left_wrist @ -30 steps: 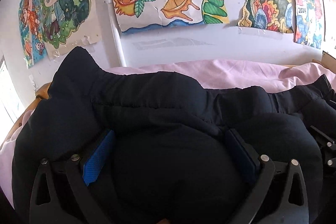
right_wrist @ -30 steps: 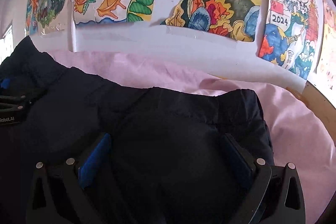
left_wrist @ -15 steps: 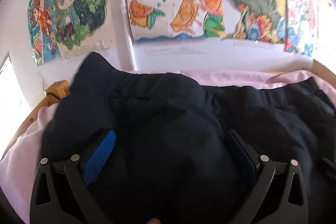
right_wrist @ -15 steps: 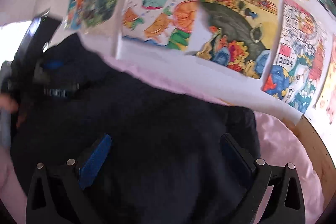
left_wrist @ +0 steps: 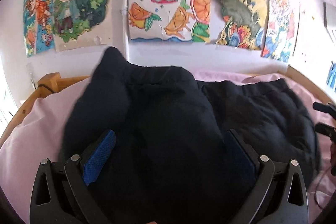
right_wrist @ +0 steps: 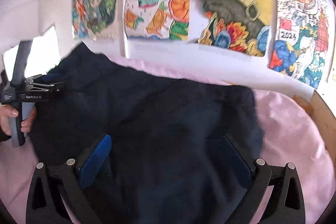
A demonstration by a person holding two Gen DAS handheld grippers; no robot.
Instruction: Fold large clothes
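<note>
The left gripper (left_wrist: 169, 152) stood with its jaws spread wide, the blue pad (left_wrist: 98, 157) at 8 o'clock and the darker one at 4 o'clock, and the dark padded garment (left_wrist: 168, 119) bulged up between them without being pinched. The right gripper (right_wrist: 166, 157) was likewise spread, fingers apart over the same dark garment (right_wrist: 147, 119), gripping nothing that showed. In the right wrist view the left gripper appeared at 9 o'clock, a hand (right_wrist: 12, 119) around its handle, its tip at the garment's far edge.

Outward from the tools, the garment lay bunched on the pink bedding (left_wrist: 42, 119), one end peaked at 12 o'clock against the white wall (left_wrist: 189, 56), the rest trailing toward 3 o'clock. A wooden bed frame (left_wrist: 50, 81) edged the bedding, and coloured drawings (left_wrist: 166, 9) hung above.

Judging by the lumpy, doubled-over mass, one rough fold seemed made; smoothing and further folds into a compact stack looked still to be done.
</note>
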